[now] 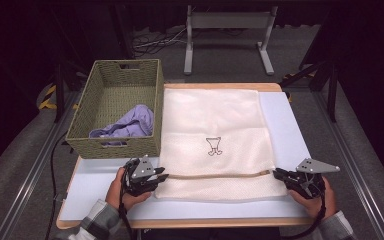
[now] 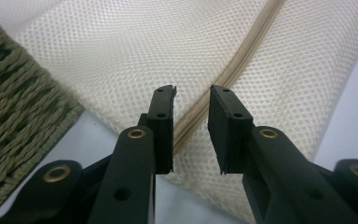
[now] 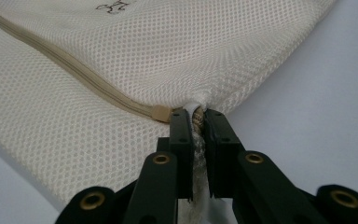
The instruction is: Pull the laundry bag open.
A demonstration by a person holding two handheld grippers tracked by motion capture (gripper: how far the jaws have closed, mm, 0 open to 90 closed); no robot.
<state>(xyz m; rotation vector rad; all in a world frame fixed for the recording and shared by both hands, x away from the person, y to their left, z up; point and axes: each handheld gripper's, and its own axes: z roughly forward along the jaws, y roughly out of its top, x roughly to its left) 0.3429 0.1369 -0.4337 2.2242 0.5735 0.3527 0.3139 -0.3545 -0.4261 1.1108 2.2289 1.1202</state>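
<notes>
High view: table (image 1: pixel 290 125) first, then the mesh laundry bag (image 1: pixel 215 120) lying flat across most of it; using the bag as landmark for everything else. Woven basket (image 1: pixel 87 127) sits touching the bag's left edge, purple garment (image 1: pixel 132 122) bunched in its near right corner. Zipper (image 1: pixel 215 174) runs across the bag close to its near edge, small printed logo (image 1: pixel 213 145) just beyond it, mid-bag.

Right gripper (image 3: pixel 196 116) is clamped on the bag's right edge, right at the zipper's end; mesh is pinched up between the pads just past the tan zipper end stop (image 3: pixel 161 113). Good anchor.

Left gripper (image 2: pixel 192 100) is at the bag's near left corner, jaws parted and straddling the zipper line, pressing on nothing. No slider visible between them; can't tell where the pull tab is.

Judgement: the step in hand is getting the left grip onto the zipper end to open the bag.

- Keep the right clamp fixed so the zipper stays taut.
- Drop the left jaws lower, centre on the tape and close on the pull, not loose mesh.
- Pull along the zipper line, not upward, or the bag slides toward the basket.
</notes>
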